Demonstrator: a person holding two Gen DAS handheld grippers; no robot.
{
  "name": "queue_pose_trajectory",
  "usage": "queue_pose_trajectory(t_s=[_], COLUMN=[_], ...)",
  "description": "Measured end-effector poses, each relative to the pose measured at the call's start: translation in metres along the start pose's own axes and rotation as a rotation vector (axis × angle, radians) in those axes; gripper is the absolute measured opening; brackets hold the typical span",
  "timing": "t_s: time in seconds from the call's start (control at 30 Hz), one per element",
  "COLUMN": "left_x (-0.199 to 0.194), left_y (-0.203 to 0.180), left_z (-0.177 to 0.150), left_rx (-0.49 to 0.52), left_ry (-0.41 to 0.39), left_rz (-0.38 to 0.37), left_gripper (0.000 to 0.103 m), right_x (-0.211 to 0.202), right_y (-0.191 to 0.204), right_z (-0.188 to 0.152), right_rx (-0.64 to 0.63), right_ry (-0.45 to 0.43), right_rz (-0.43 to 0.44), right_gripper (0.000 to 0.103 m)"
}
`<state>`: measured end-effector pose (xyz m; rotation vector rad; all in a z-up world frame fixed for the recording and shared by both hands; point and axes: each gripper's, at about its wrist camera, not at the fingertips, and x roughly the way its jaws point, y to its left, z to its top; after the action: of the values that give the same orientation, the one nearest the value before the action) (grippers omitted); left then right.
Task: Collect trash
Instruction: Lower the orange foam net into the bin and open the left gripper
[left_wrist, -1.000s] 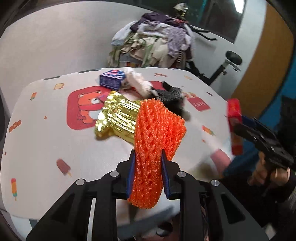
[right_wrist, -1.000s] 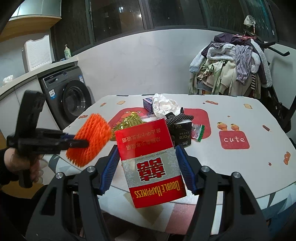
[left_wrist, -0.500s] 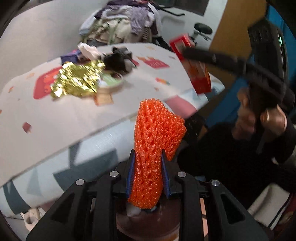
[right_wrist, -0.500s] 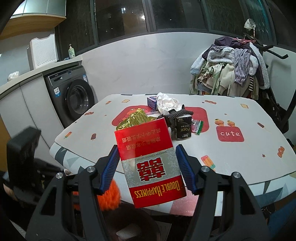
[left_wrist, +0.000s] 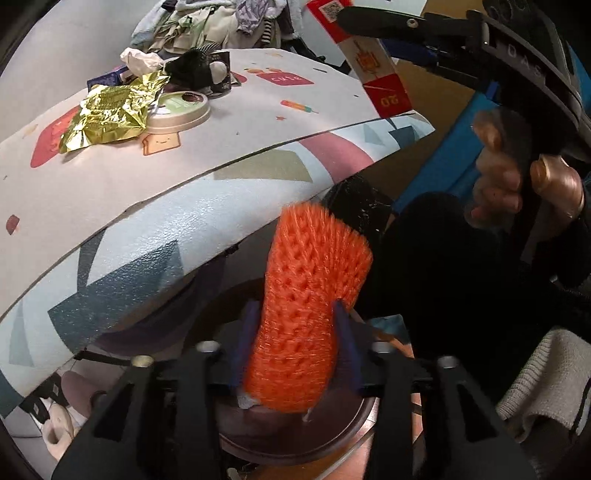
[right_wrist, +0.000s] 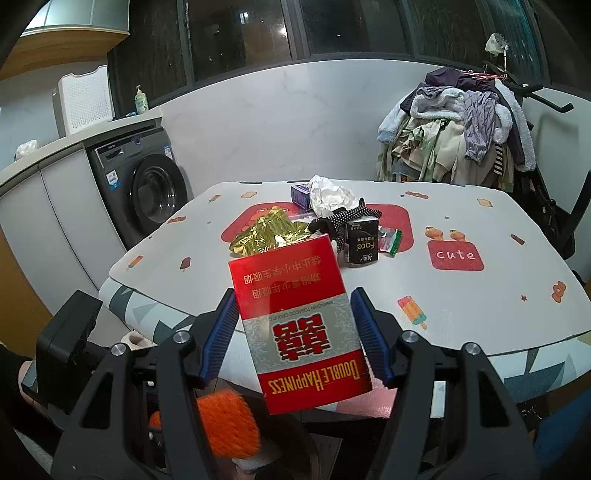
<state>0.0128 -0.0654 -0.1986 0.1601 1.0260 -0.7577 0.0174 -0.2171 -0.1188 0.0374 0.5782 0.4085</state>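
Observation:
My left gripper (left_wrist: 293, 339) is shut on an orange foam net (left_wrist: 310, 310) and holds it below the table edge, over a round dark bin (left_wrist: 295, 443). The net also shows low in the right wrist view (right_wrist: 225, 424). My right gripper (right_wrist: 295, 332) is shut on a red Double Happiness carton (right_wrist: 299, 325), held in the air in front of the table; the carton shows at the top of the left wrist view (left_wrist: 365, 55). A gold foil wrapper (left_wrist: 110, 110), a round lid (left_wrist: 177, 114), a black box (right_wrist: 362, 240), white crumpled paper (right_wrist: 328, 194) and a blue box (right_wrist: 301, 194) lie on the table.
The table (right_wrist: 480, 295) has a patterned cloth hanging over its edge (left_wrist: 147, 258). A washing machine (right_wrist: 147, 188) stands at the left. A heap of clothes (right_wrist: 461, 129) is piled behind the table. A slipper (left_wrist: 55, 432) lies on the floor.
My left gripper has moved off the table and down below its edge with the orange net. My right gripper has stayed nearly still, holding the red carton.

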Motion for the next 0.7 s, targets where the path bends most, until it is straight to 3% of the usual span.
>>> queue_pose_trajectory(t_s=[0.07,0.17,0.33,0.7], left_x=[-0.003,-0.009,-0.029,-0.088], left_y=[0.000,0.000,0.003,0.027], left_z=[0.000,0.001,0.005,-0.019], left_rx=[0.002,0.004,0.003,-0.125], left_ry=[-0.020,-0.049,-0.139,-0.387], left_rz=[-0.004,0.008,0.113,0.341], left_gripper=[0.066,0.073,0.082,0.094], right_x=[0.001,0.003,0.007,0.032], right_y=[0.000,0.001,0.008,0.033], right_z=[-0.001,-0.002,-0.010,-0.043], right_rx=[0.002,0.001,-0.010,-0.044], right_ry=[0.004,0.012,0.031,0.129], right_rz=[0.001,0.002,0.010,0.053], right_gripper=[0.063,0.063,0.063,0.063])
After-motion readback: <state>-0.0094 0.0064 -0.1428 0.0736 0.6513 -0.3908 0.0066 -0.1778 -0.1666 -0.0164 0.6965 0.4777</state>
